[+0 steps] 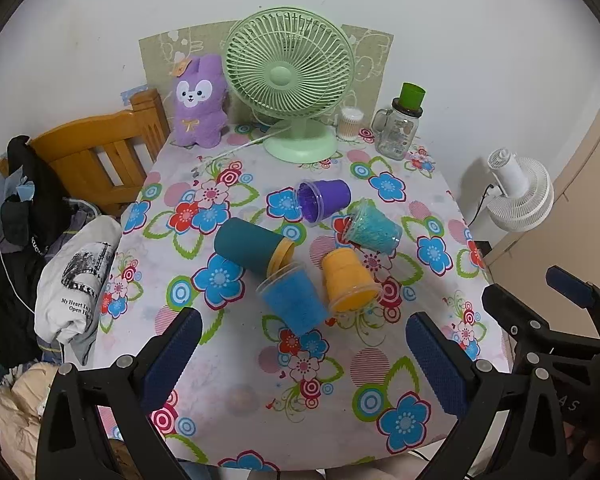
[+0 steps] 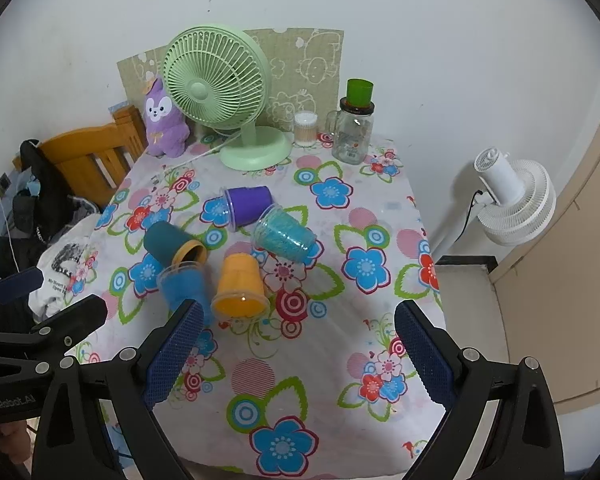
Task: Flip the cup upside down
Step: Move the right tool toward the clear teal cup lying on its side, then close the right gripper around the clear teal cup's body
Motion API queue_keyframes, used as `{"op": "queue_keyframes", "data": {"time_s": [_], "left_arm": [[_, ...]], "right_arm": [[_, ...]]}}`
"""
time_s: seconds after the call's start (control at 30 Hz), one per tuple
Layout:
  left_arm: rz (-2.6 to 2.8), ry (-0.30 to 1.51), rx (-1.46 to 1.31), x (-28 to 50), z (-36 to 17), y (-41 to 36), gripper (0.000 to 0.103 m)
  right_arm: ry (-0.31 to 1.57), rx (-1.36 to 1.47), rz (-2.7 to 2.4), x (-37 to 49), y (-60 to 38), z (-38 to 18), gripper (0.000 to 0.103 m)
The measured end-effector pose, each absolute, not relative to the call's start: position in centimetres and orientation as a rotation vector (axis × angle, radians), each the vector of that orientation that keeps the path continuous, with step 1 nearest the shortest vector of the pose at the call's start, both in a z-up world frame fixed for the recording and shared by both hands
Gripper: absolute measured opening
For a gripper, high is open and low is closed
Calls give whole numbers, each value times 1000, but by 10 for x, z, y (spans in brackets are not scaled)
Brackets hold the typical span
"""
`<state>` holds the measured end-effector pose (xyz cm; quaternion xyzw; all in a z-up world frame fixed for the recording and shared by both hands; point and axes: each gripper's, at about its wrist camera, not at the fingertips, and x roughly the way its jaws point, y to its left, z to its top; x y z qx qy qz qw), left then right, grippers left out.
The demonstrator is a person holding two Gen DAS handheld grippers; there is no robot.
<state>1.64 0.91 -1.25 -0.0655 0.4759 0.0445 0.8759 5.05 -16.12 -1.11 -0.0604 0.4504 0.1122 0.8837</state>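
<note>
Several cups lie on their sides in the middle of the flowered table [image 1: 260, 392]: a purple cup [image 1: 325, 199] [image 2: 247, 205], a light teal cup [image 1: 374, 226] [image 2: 285, 233], a dark teal cup with a yellow rim [image 1: 252, 245] [image 2: 174, 245], a blue cup [image 1: 294, 300] [image 2: 180, 286] and a yellow cup [image 1: 348, 280] [image 2: 240, 285]. My left gripper [image 1: 304, 354] is open and empty, above the table's near part, short of the blue cup. My right gripper [image 2: 300, 352] is open and empty, short of the yellow cup.
At the back stand a green fan [image 1: 290, 80], a purple plush toy [image 1: 198, 104], a cotton swab jar [image 1: 350, 122] and a glass jar with a green cup on it [image 1: 398, 128]. A wooden chair [image 1: 96, 152] and clothes [image 1: 60, 264] are left; a white fan [image 1: 518, 194] right.
</note>
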Motion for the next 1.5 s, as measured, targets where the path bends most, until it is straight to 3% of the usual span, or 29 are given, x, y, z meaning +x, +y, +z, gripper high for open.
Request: {"op": "queue_keyframes", "data": {"time_s": [0.77,1.5], "left_arm": [[75,1019,-109,22,-17,22,103],[-38,1113,11,84,-53,6,103]], "right_arm": [[992,-129,246,56,-146,-24,98],[1064,-99,172,113,-162,-49,98]]}}
